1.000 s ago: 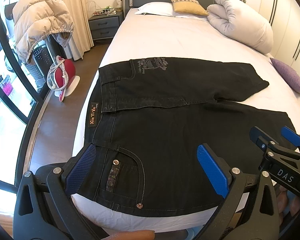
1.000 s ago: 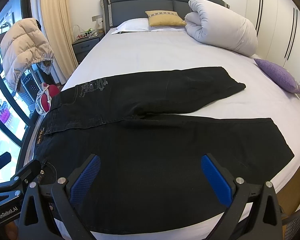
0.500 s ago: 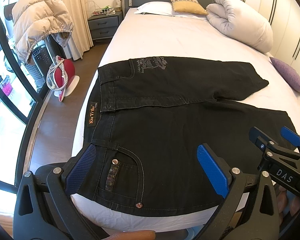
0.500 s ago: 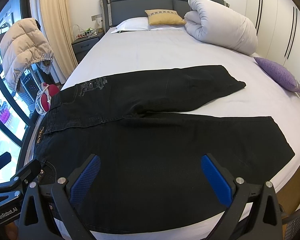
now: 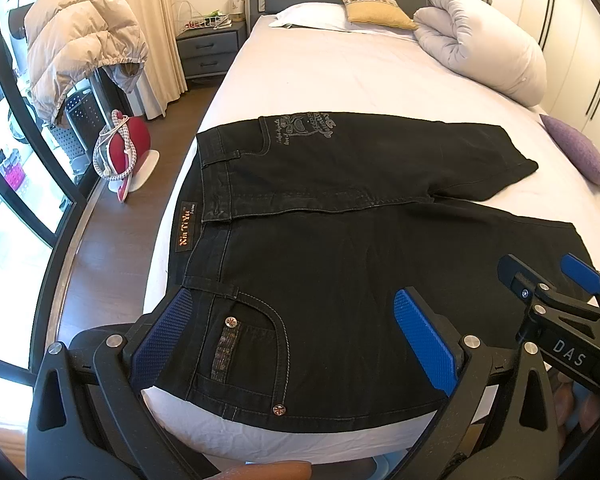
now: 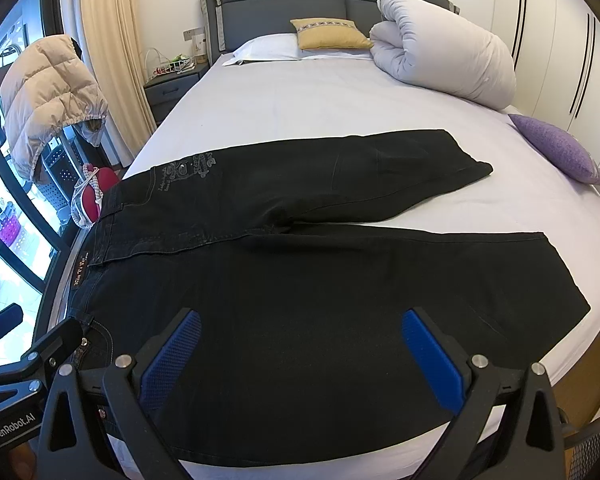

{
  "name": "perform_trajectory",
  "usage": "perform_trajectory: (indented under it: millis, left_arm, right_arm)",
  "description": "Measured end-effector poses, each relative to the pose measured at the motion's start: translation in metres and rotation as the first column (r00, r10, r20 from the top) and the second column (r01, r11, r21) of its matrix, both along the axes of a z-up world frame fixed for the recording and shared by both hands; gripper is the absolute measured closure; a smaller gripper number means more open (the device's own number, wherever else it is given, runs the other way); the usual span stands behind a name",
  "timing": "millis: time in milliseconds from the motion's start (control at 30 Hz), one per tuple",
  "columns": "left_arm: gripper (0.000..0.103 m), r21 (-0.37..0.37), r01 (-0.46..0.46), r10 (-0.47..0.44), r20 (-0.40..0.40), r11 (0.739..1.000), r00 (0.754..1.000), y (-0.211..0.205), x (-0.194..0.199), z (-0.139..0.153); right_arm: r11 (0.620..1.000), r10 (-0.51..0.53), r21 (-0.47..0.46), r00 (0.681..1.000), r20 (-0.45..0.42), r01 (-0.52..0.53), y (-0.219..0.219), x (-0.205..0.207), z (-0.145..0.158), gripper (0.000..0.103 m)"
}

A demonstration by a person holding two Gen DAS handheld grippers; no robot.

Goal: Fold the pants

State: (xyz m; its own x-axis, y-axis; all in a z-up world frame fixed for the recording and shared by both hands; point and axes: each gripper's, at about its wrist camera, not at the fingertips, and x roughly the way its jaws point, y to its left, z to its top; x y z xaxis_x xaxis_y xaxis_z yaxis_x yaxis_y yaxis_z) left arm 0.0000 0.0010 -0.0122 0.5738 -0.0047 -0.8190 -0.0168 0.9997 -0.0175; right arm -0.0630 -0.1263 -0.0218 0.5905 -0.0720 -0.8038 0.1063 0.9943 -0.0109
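1. Across the near end of the bed (image 5: 340, 76), black pants (image 5: 340, 264) lie flat, waistband toward the bed's left edge and legs running off to the right.
2. Far leg angles away up the mattress, its hem (image 6: 476, 168) short of a purple cushion (image 6: 556, 148); the near leg stretches along the front edge of the bed.
3. Left hand-held gripper (image 5: 300, 340) hovers just above the waist end, fingers spread wide, gripping nothing.
4. Between its blue pads (image 5: 424, 340) sits the front pocket with its studs (image 5: 231, 322); the left pad hangs over the waistband corner, though contact with the cloth I cannot tell.
5. A tan label (image 5: 185, 230) shows on the waistband, a bit beyond that gripper.
6. Right hand-held gripper (image 6: 300, 356) is spread open too, poised over the middle of the near leg, holding nothing.
7. From the right wrist view, black cloth fills the whole gap between its pads (image 6: 432, 360), with the leg's hem (image 6: 564, 272) well off to the right.
8. Both grippers sit side by side at the front edge, each peeking into the other's view.
9. Further up the bed: a rolled white duvet (image 6: 448, 48), a yellow pillow (image 6: 328, 34) against the headboard.
10. Off to the left, a beige puffer jacket (image 5: 80, 40) hangs by the window, a nightstand (image 5: 208, 48) beyond it.
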Motion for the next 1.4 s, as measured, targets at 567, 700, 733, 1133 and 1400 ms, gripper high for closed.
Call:
perform_trajectory:
  millis: [567, 700, 733, 1133, 1400]
  left_arm:
    - [0.000, 0.001, 0.000, 0.000, -0.001, 1.000, 1.000, 0.000, 0.000, 0.000]
    - [0.000, 0.010, -0.003, 0.003, 0.006, 1.000, 1.000, 0.001, -0.001, -0.002]
    - [0.000, 0.014, -0.004, 0.004, 0.009, 1.000, 1.000, 0.002, -0.001, -0.002]
    - [0.000, 0.078, 0.050, -0.060, 0.129, 0.996, 0.990, -0.001, -0.002, 0.007]
    - [0.000, 0.083, 0.102, -0.115, 0.169, 0.991, 0.979, 0.016, 0.023, 0.004]
  right_arm:
    - [1.000, 0.002, 0.003, 1.000, -0.008, -0.002, 0.002, 0.000, 0.000, 0.000]
    - [1.000, 0.002, 0.003, 1.000, -0.010, -0.002, 0.002, 0.000, 0.000, 0.000]
    - [1.000, 0.002, 0.003, 1.000, -0.011, -0.002, 0.002, 0.000, 0.000, 0.000]
    - [1.000, -0.005, 0.022, 1.000, -0.009, 0.005, -0.008, 0.008, -0.001, 0.000]
    - [0.998, -0.009, 0.058, 0.999, 0.048, 0.007, -0.030, 0.032, 0.006, 0.000]
